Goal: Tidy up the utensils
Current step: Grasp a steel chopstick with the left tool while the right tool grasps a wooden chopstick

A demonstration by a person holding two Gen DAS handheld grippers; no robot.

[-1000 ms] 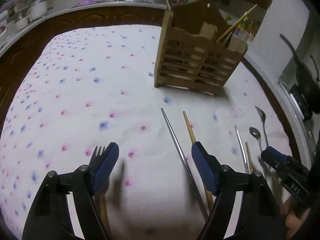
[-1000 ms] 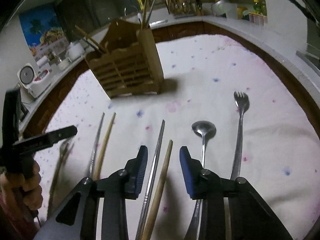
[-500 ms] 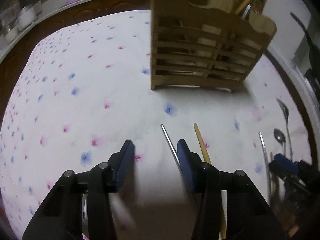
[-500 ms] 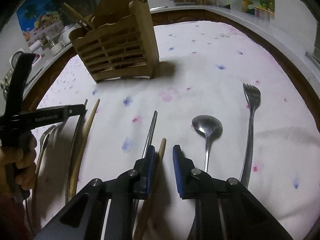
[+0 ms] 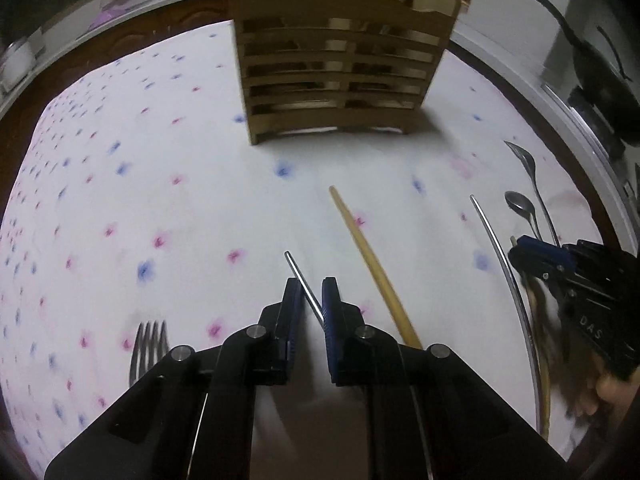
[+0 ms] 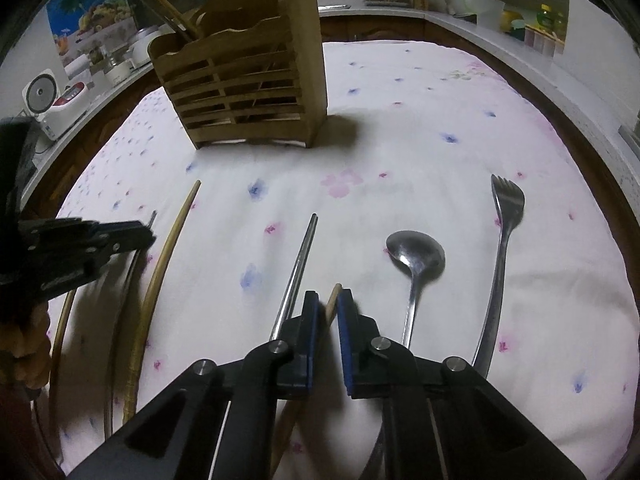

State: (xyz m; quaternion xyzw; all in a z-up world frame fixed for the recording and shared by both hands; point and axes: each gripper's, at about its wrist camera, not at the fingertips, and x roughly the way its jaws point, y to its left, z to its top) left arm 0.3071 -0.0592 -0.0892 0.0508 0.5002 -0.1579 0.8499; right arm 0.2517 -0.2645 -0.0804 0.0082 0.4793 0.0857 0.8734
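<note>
In the left wrist view my left gripper [image 5: 311, 282] is low over the flowered cloth, its jaws closing, the blue pads pinching a metal chopstick [image 5: 298, 270] that crosses slantwise between them. A wooden chopstick [image 5: 372, 264] lies just to its right. In the right wrist view my right gripper [image 6: 328, 294] is closing too, and its pads clamp the tip end of another wooden chopstick [image 6: 333, 301]. A second metal chopstick [image 6: 300, 264] lies right beside its left finger. The slatted wooden utensil holder [image 5: 340, 68] stands upright behind them with a few sticks in it.
A spoon [image 6: 416, 256] and a fork [image 6: 504, 216] lie right of the right gripper. Another fork [image 5: 148, 344] lies left of the left gripper, and a second spoon [image 5: 524, 160] far right. A counter with a rice cooker [image 6: 52, 100] rings the table.
Both grippers have sunk toward the cloth and narrowed. The left shifted right from the fork onto the metal chopstick. The right closed onto the wooden chopstick.
</note>
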